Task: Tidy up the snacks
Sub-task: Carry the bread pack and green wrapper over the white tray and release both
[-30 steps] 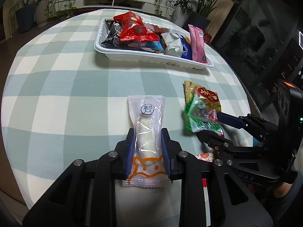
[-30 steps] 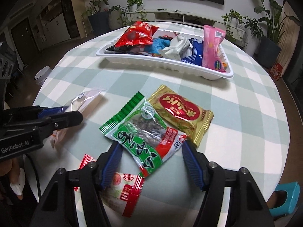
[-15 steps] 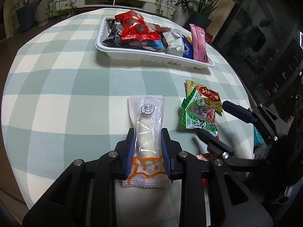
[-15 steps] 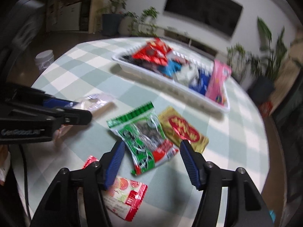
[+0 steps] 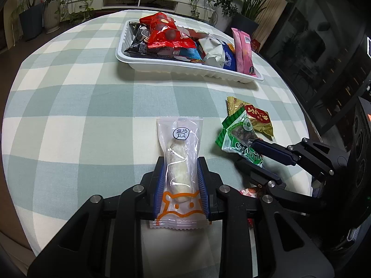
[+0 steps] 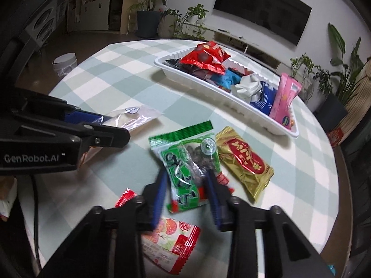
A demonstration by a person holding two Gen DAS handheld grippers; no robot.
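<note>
The green snack packet (image 6: 189, 162) lies on the checked tablecloth (image 5: 76, 106) with the right gripper (image 6: 186, 180) closed around its lower half, blue pads pressing both sides, while its top edge overlaps the gold-and-red packet (image 6: 243, 159) just beside it. The clear packet with a pale roll and orange animal print (image 5: 179, 162) rests flat on the cloth, clamped between the narrowed fingers of the left gripper (image 5: 180, 162). A red-and-white packet (image 6: 171, 236) lies beneath the right gripper, and farther back the white tray (image 5: 176, 68) holds a heap of red, blue, white and pink snacks.
</note>
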